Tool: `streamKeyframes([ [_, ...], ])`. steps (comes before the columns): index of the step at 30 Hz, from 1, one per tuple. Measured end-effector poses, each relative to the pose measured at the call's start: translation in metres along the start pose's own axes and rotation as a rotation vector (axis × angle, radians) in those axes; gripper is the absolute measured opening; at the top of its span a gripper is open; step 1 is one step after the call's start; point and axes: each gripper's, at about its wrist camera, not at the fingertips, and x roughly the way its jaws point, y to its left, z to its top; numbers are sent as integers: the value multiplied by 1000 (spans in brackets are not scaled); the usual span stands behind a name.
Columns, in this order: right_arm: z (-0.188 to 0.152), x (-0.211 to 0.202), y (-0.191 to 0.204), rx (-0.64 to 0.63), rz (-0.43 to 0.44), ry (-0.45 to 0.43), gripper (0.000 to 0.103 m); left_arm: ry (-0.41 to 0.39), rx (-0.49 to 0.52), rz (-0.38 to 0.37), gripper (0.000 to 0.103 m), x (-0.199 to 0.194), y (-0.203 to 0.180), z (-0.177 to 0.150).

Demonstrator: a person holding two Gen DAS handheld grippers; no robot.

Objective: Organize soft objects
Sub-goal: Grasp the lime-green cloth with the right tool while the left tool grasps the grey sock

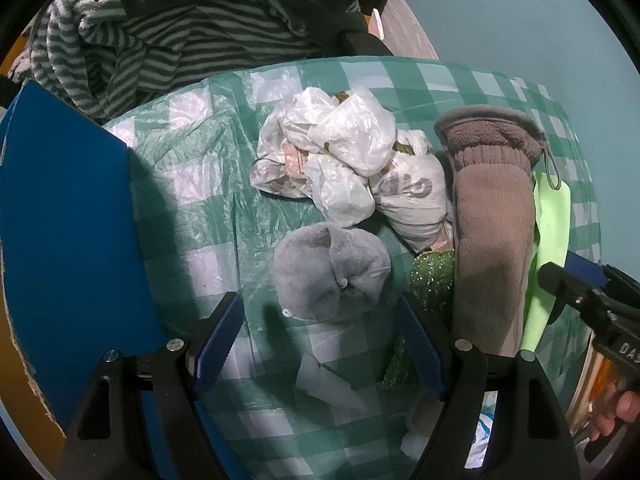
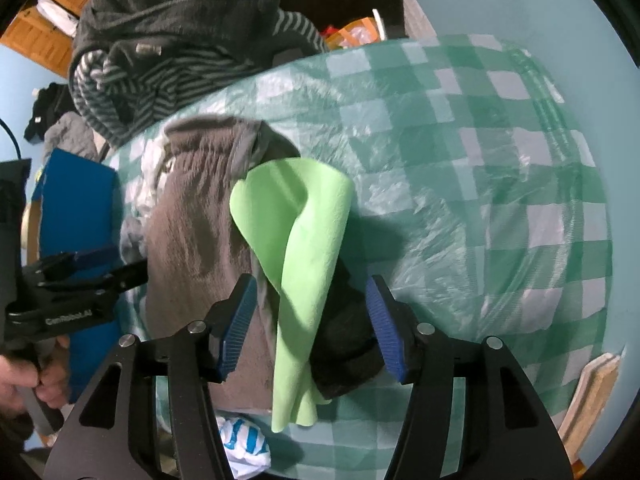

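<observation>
In the left wrist view my left gripper point(image 1: 320, 320) is open, its blue fingertips on either side of a grey rolled cloth point(image 1: 330, 276) on the green checked tablecloth point(image 1: 224, 168). Behind it lie crumpled white plastic bags point(image 1: 344, 160), a sparkly green item point(image 1: 434, 276) and a folded brown towel point(image 1: 494, 216). In the right wrist view my right gripper point(image 2: 310, 316) is open over a lime green cloth point(image 2: 298, 240) draped on the brown towel point(image 2: 192, 216), with a dark cloth point(image 2: 344, 348) beside it.
A blue box point(image 1: 68, 232) stands at the left of the table. A striped grey garment point(image 1: 168, 48) is heaped at the back. A white and blue crumpled item point(image 2: 242, 440) lies at the front edge. The right gripper's body shows at the left view's right edge point(image 1: 592, 300).
</observation>
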Motion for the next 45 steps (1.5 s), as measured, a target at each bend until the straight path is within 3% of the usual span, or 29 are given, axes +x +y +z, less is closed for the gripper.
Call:
streamKeyframes([
  [6, 1, 10, 7, -28, -19, 14, 54, -1, -3, -17, 80, 2, 0, 0],
  [8, 3, 11, 10, -39, -15, 14, 35, -3, -9, -20, 80, 2, 1, 1],
  [11, 5, 11, 16, -64, -19, 18, 19, -5, -12, -18, 80, 3, 0, 5],
  [17, 3, 5, 16, -86, -24, -2, 9, -3, 16, 6, 80, 7, -6, 13],
  [21, 3, -3, 11, -75, -16, -19, 8, -6, 21, 6, 79, 9, -8, 13],
  [25, 3, -13, 7, -64, -11, -42, 8, -11, 30, 5, 54, 10, -8, 10],
  [31, 2, -24, 9, -74, -16, -64, 8, -35, 25, -30, 30, 4, -5, 5],
  [45, 4, -35, 9, -87, -7, -84, 8, -75, 36, -38, 25, -16, 3, -14],
])
